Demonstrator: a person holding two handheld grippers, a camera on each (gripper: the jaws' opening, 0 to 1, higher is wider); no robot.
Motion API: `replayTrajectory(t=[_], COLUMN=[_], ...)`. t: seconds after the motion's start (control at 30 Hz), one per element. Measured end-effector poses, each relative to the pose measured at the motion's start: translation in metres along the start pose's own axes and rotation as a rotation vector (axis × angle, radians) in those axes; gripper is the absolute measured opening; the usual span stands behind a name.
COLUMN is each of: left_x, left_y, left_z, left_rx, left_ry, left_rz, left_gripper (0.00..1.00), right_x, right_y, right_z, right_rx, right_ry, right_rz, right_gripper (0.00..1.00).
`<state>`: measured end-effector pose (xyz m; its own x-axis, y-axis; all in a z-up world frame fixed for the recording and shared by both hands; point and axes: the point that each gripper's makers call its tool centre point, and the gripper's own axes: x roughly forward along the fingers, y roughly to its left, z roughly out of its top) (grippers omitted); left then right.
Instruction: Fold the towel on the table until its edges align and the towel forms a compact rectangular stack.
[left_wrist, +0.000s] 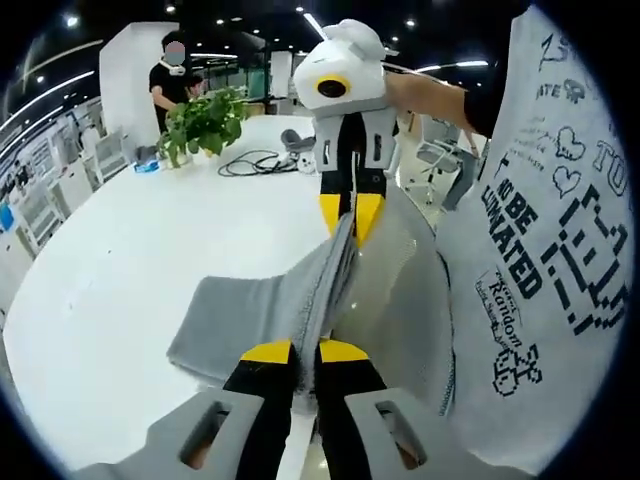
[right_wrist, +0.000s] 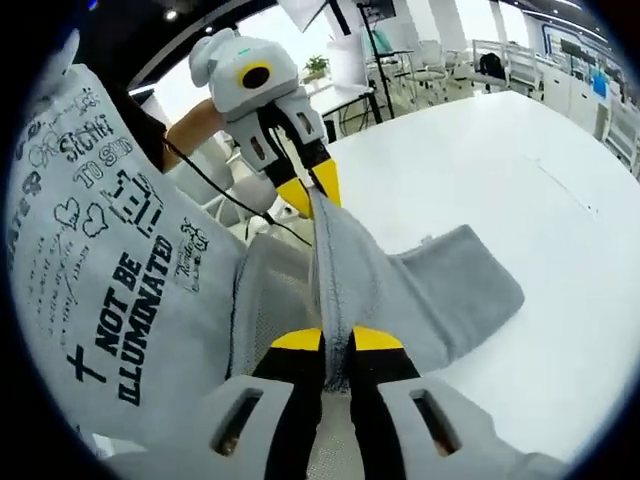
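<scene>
Towel (left_wrist: 262, 312), grey, stretched along one edge between the two grippers, its lower part draped on the white table (left_wrist: 120, 260) at centre frame. Left gripper (left_wrist: 305, 352) at bottom centre of the left gripper view, fingers closed on the towel edge. Right gripper (right_wrist: 336, 340) at bottom centre of the right gripper view, fingers likewise clamping the edge.
</scene>
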<state>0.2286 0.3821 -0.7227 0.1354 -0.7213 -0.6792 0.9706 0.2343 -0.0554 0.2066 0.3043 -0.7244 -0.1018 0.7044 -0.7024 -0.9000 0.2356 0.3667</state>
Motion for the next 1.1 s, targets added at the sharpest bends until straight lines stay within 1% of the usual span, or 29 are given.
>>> replayTrajectory(t=[0.07, 0.13, 0.27, 0.33, 0.37, 0.43, 0.53, 0.6, 0.67, 0.7, 0.8, 0.87, 0.9, 0.97, 1.03, 1.07, 1.1], left_x=[0.002, 0.003, 0.007, 0.011, 0.012, 0.017, 0.023, 0.029, 0.036, 0.04, 0.046, 0.051, 0.054, 0.062, 0.07, 0.073, 0.075], left_y=[0.008, 0.014, 0.028, 0.036, 0.041, 0.051, 0.063, 0.071, 0.079, 0.086, 0.095, 0.104, 0.108, 0.118, 0.127, 0.134, 0.138], left_z=[-0.002, -0.002, -0.001, -0.003, -0.003, -0.004, -0.007, -0.009, -0.011, -0.012, -0.014, -0.016, -0.018, -0.023, -0.027, -0.031, -0.034], left_rx=[-0.021, -0.031, -0.061, -0.076, -0.08, -0.089, -0.116, -0.122, -0.13, -0.139, -0.117, -0.124, -0.135, -0.152, -0.162, -0.163, -0.15], left_ry=[-0.003, -0.007, -0.026, -0.03, -0.032, -0.034, -0.04, -0.037, -0.033, -0.038, -0.019, -0.008, -0.003, 0.005, 0.013, 0.026, 0.04], left_rz=[0.007, 0.014, 0.023, 0.032, 0.04, 0.053, 0.06, 0.061, 0.062, 0.075, 0.082, 0.076, 0.074, 0.076, 0.088, 0.116, 0.13], left_gripper=[0.07, 0.07, 0.07, 0.07, 0.07, 0.07, 0.07, 0.07, 0.07, 0.07, 0.07, 0.07, 0.07, 0.07, 0.07, 0.07, 0.07], right_x=[-0.001, -0.001, -0.001, -0.001, -0.001, 0.0, 0.003, 0.006, 0.008, 0.01, 0.011, 0.014, 0.017, 0.022, 0.026, 0.029, 0.031], right_y=[-0.005, -0.012, -0.028, -0.036, -0.043, -0.052, -0.067, -0.08, -0.092, -0.098, -0.108, -0.118, -0.124, -0.138, -0.15, -0.156, -0.159], right_z=[0.006, 0.01, 0.015, 0.018, 0.021, 0.023, 0.024, 0.024, 0.024, 0.024, 0.026, 0.026, 0.024, 0.023, 0.022, 0.022, 0.023], right_rx=[0.024, 0.069, 0.119, 0.126, 0.14, 0.187, 0.224, 0.272, 0.275, 0.29, 0.287, 0.296, 0.328, 0.352, 0.384, 0.4, 0.4], right_ry=[-0.04, -0.074, -0.118, -0.138, -0.157, -0.175, -0.194, -0.21, -0.216, -0.216, -0.217, -0.21, -0.207, -0.21, -0.224, -0.23, -0.237], right_rz=[-0.003, -0.01, -0.022, -0.035, -0.046, -0.045, -0.045, -0.047, -0.048, -0.051, -0.056, -0.057, -0.051, -0.057, -0.075, -0.074, -0.074], right_gripper=[0.06, 0.06, 0.06, 0.06, 0.06, 0.06, 0.06, 0.06, 0.06, 0.06, 0.06, 0.06, 0.06, 0.06, 0.06, 0.06, 0.06])
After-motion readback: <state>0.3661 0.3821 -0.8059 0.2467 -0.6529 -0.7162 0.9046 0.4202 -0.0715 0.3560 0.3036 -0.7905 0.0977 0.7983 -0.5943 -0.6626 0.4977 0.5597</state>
